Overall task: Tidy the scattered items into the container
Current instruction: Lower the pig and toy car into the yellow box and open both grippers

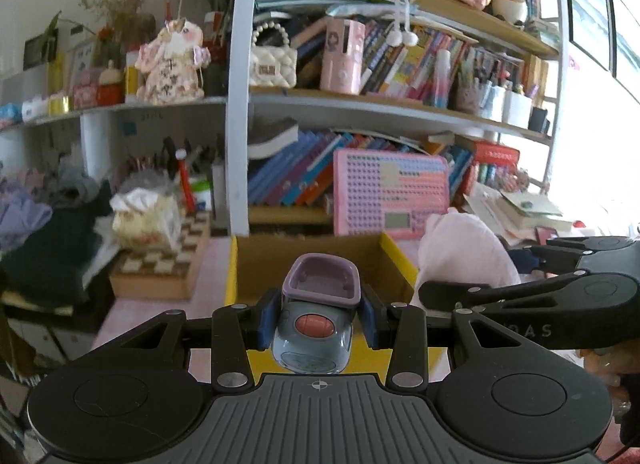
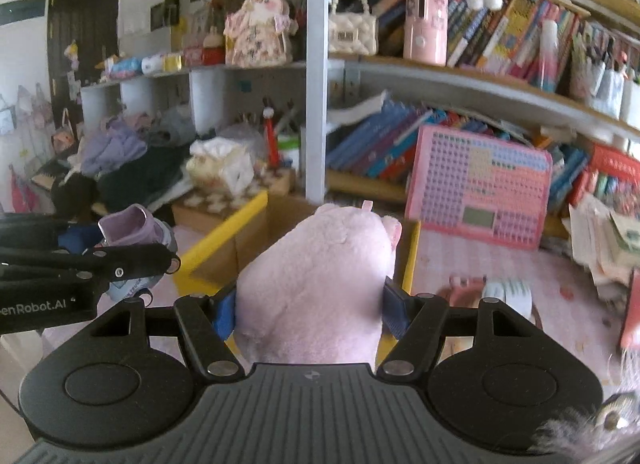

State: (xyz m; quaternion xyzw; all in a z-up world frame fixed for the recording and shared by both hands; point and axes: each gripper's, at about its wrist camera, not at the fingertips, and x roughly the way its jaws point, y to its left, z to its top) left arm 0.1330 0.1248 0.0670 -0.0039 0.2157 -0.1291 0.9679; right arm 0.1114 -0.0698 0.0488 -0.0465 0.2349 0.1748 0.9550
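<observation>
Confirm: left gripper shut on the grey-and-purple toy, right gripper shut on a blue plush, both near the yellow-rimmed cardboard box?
One error: the plush is pink, not blue; only the gripper pads are blue. The right wrist view shows the right gripper clamped on it. The rest holds: the left gripper is shut on the grey-and-purple toy, both near the yellow-rimmed cardboard box.

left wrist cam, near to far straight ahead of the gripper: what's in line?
Left gripper → toy car clamped in it → cardboard box → pink pegboard → books.
</observation>
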